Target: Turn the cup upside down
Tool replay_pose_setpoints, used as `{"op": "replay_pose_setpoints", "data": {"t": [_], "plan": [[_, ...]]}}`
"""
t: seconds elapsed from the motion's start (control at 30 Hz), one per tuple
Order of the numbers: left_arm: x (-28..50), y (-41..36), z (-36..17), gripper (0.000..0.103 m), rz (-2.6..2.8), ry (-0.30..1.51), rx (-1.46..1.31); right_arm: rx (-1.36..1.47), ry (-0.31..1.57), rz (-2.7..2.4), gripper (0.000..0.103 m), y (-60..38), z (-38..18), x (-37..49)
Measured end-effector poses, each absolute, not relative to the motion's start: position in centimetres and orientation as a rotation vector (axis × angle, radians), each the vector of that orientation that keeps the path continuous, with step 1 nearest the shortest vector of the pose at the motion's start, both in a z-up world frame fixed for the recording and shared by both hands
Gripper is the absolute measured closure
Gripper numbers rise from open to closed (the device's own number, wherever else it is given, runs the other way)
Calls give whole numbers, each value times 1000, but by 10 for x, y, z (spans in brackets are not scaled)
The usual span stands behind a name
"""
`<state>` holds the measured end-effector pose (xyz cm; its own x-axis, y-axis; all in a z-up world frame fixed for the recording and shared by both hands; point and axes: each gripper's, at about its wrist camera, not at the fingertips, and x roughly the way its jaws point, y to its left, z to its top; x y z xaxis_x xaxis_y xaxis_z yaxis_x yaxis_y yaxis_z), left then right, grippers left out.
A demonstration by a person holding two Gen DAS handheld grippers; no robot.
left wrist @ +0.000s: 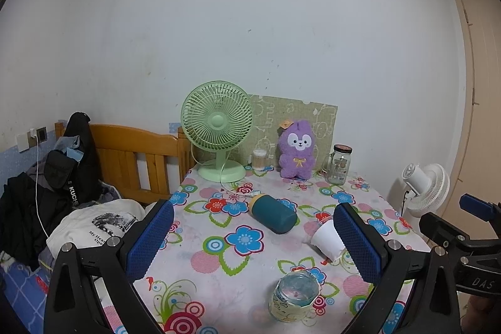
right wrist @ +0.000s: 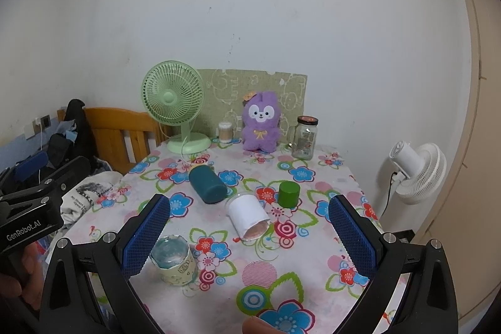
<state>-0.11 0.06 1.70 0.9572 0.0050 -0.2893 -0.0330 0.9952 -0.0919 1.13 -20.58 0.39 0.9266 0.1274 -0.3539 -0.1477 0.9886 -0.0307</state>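
While both grippers hover above the near side of the table (right wrist: 316, 280), four vessels lie in its middle: one white paper cup (right wrist: 248, 215) on its side, one teal bottle (right wrist: 207, 184) on its side, one glass (right wrist: 175, 259) standing mouth-down, and one green cylinder (right wrist: 289, 193) upright. Along the rear edge stand one green fan (right wrist: 173, 105), one swab tub (right wrist: 226, 131), one purple plush (right wrist: 260, 122) and one jar (right wrist: 305, 137). The left gripper (left wrist: 253, 243) is spread wide and holds nothing; the right gripper (right wrist: 249, 235) is likewise spread wide and empty. The paper cup lies between bottle and cylinder, its open mouth toward the camera. Bare cloth surrounds the glass on the near side. One white fan (right wrist: 416, 174) stands off the table's right edge.
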Motion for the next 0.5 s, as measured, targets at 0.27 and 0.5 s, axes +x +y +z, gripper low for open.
{"op": "replay_pose_setpoints", "data": {"t": [0.27,0.5], "plan": [[3,3,18,0,22,302,-98,-63,359,148,1,-203,2,12],[4,2,17,0,24,303,-98,-62,358,148,1,-203,2,12]]}}
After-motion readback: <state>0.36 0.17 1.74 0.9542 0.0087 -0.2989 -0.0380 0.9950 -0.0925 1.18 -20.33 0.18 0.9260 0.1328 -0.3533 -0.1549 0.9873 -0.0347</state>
